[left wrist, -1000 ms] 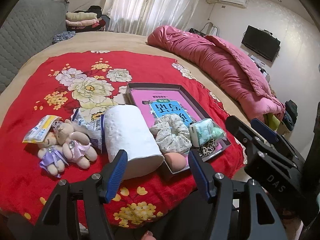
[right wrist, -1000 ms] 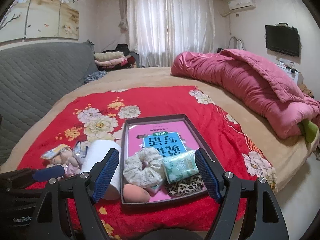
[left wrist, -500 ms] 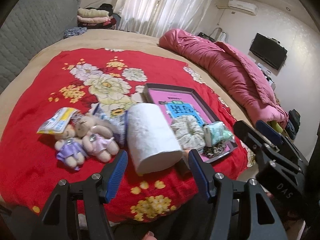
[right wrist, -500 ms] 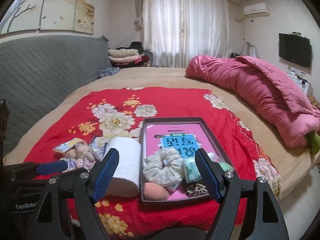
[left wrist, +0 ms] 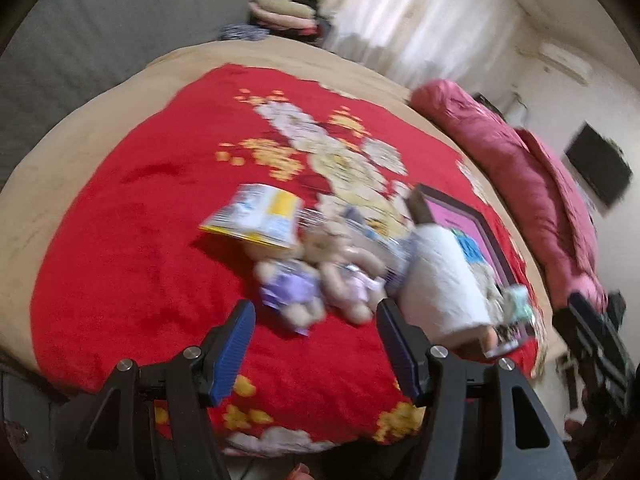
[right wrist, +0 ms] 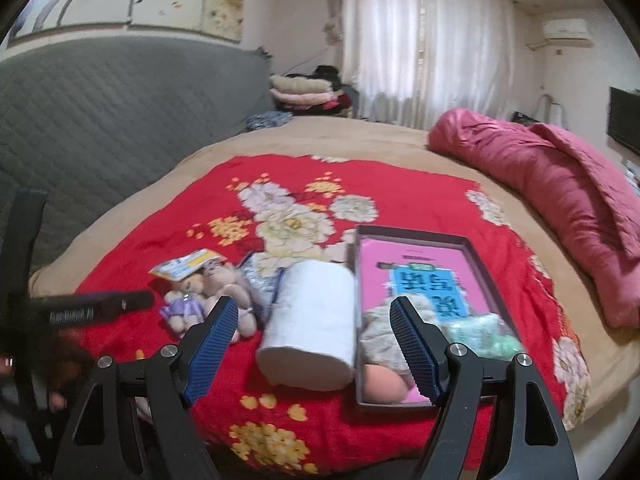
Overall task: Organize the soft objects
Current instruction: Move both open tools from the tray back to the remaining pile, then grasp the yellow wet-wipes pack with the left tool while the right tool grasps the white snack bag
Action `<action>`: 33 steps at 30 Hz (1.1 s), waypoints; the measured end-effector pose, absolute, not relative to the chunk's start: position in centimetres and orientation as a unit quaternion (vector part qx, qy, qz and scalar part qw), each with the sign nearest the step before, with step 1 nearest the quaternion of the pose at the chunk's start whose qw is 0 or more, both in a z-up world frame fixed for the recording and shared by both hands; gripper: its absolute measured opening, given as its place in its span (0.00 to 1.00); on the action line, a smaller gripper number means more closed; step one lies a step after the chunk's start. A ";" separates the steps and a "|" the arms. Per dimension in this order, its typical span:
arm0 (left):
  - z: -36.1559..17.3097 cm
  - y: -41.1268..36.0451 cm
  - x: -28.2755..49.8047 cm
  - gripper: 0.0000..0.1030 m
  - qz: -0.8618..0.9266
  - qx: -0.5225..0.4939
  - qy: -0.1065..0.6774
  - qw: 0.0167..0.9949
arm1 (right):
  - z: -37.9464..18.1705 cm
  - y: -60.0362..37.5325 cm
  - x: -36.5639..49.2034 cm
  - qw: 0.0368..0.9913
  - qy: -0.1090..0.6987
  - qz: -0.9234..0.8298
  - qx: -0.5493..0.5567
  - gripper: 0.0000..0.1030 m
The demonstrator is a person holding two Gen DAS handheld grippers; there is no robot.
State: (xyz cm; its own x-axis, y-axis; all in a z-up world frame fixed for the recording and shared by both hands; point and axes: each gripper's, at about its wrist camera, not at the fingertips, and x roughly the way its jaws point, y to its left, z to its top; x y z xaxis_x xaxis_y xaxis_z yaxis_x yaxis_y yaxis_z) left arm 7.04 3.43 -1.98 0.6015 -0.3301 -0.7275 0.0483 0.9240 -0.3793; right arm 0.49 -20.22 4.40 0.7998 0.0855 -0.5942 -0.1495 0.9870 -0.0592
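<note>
Left gripper (left wrist: 316, 340), fingers apart and empty, lines up on the plush bears (left wrist: 316, 276) (right gripper (right wrist: 314, 344) likewise apart); next, lower and clamp.

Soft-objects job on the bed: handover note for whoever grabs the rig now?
Left gripper: open, empty, above the two plush bears.
Right gripper: open, empty, above the paper roll.
In the tray: scrunchie, peach sponge, green pack.
Still on the red blanket: bears, roll, yellow packet.
Left: probably the bears and roll go in next.
</note>
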 end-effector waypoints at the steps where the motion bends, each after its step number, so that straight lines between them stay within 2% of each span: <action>1: -2.2 4.1 7.4 0.61 -0.102 -0.170 0.433 0.879 | 4.2 -19.8 0.8 0.945 0.315 0.068 -0.056 0.77; 10: -4.5 7.7 11.0 0.61 -0.072 -0.210 0.442 0.869 | 2.0 -17.4 3.2 0.933 0.339 0.090 -0.077 0.77; 21: -6.3 4.3 18.0 0.61 -0.084 -0.104 0.468 0.874 | 0.6 -16.1 6.0 0.925 0.356 0.109 -0.072 0.77; 25: -7.5 4.7 19.3 0.61 -0.072 -0.111 0.479 0.868 | 0.2 -15.7 7.1 0.923 0.358 0.112 -0.083 0.77; 28: -8.1 5.6 20.1 0.70 -0.070 -0.122 0.483 0.864 | 0.0 -15.4 8.2 0.922 0.360 0.112 -0.092 0.77; 33: -9.5 6.2 21.5 0.72 -0.082 -0.145 0.497 0.852 | -0.4 -13.9 9.7 0.914 0.365 0.140 -0.108 0.77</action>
